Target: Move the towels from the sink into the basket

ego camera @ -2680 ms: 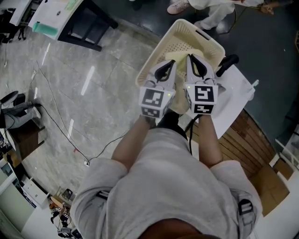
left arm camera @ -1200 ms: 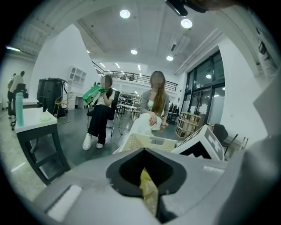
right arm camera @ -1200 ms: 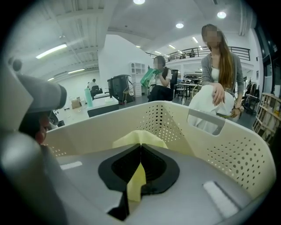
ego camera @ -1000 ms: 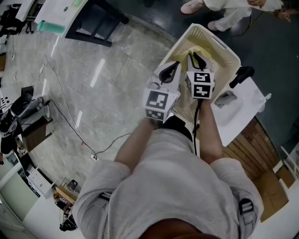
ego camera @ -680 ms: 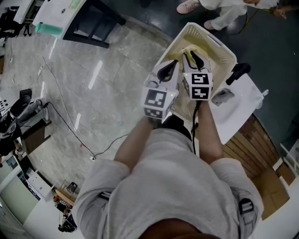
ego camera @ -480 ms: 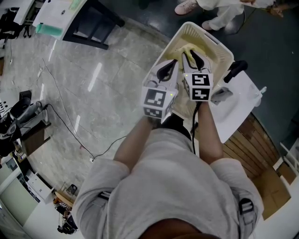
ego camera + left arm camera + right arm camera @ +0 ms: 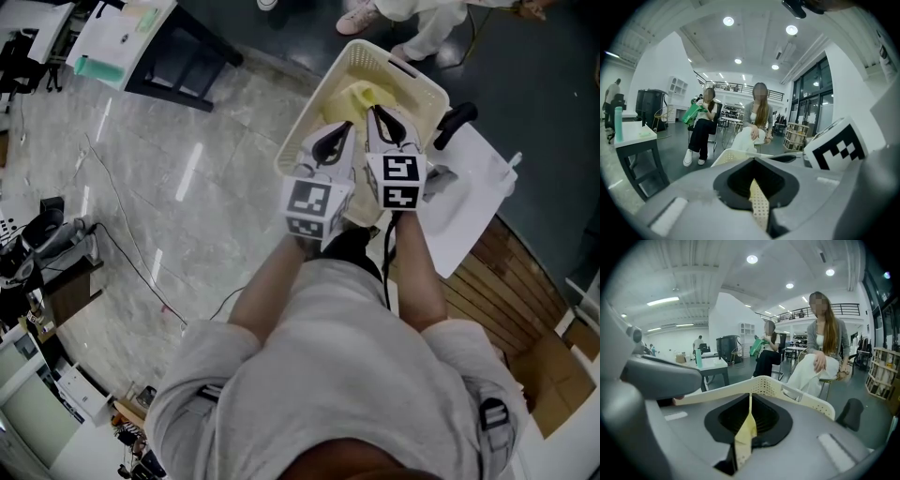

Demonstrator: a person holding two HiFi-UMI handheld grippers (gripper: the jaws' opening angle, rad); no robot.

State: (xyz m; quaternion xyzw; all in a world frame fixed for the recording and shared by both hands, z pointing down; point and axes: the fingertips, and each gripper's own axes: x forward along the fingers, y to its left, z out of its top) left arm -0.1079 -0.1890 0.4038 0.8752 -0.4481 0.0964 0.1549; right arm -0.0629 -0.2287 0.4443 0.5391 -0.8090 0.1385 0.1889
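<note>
Whereas the head view showed a yellow towel [image 7: 361, 94] in the basket [image 7: 314, 103], gripper views showed the left gripper [image 7: 757, 187] shut, the right gripper [image 7: 749, 416] just closed, both empty.

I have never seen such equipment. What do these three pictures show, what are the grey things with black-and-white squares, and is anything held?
There is no robot: a person holds a two-jaw hand tool in each hand. The head view comes from a camera on the person's head, looking down: the left tool and the right tool hang over a cream basket with a yellow towel inside, beside a white sink. The cubes with squares are parts of the tools. The other two pictures come from cameras riding on the tools, looking along their jaws. Both tools are shut. The right one has just been closing; nothing seems pinched, and the yellow in its slit looks like the towel below.
</note>
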